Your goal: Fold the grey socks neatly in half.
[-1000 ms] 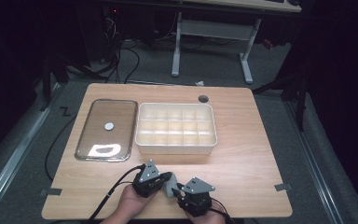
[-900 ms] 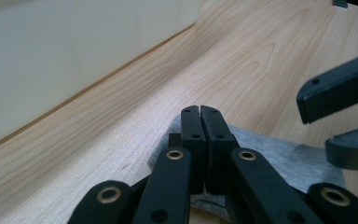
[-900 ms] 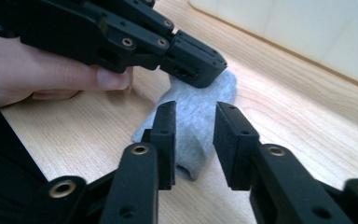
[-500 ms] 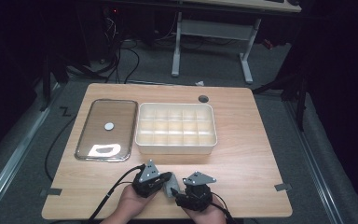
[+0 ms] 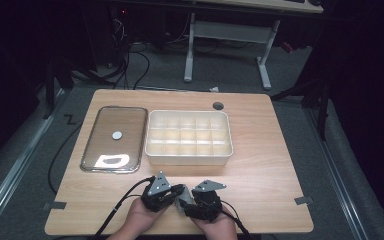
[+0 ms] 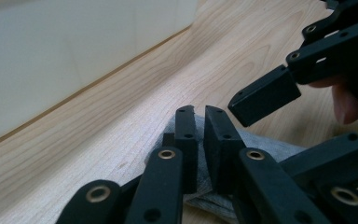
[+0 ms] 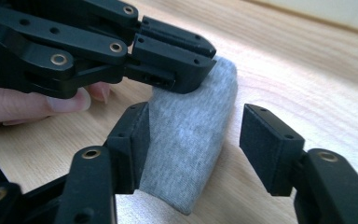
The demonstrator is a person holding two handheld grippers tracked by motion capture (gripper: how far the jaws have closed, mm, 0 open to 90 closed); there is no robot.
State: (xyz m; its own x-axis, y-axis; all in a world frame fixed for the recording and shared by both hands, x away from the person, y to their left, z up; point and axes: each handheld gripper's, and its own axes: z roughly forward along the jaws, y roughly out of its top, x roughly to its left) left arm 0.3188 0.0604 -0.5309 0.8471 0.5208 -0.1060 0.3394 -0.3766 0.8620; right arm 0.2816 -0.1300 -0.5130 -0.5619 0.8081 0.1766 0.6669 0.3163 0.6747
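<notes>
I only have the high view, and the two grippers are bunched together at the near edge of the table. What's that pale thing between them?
Observer: A grey knit cloth, rolled or folded, lying on the wooden table.
Operator: Is the right gripper closed on it?
Observer: No. The right gripper has just been opening. The cloth lies between its fingers, against one and clear of the other.
Operator: And the left?
Observer: The left gripper has just been opening too. Its fingers stand a narrow slit apart at the cloth's end. Whether they pinch it I cannot tell.
</notes>
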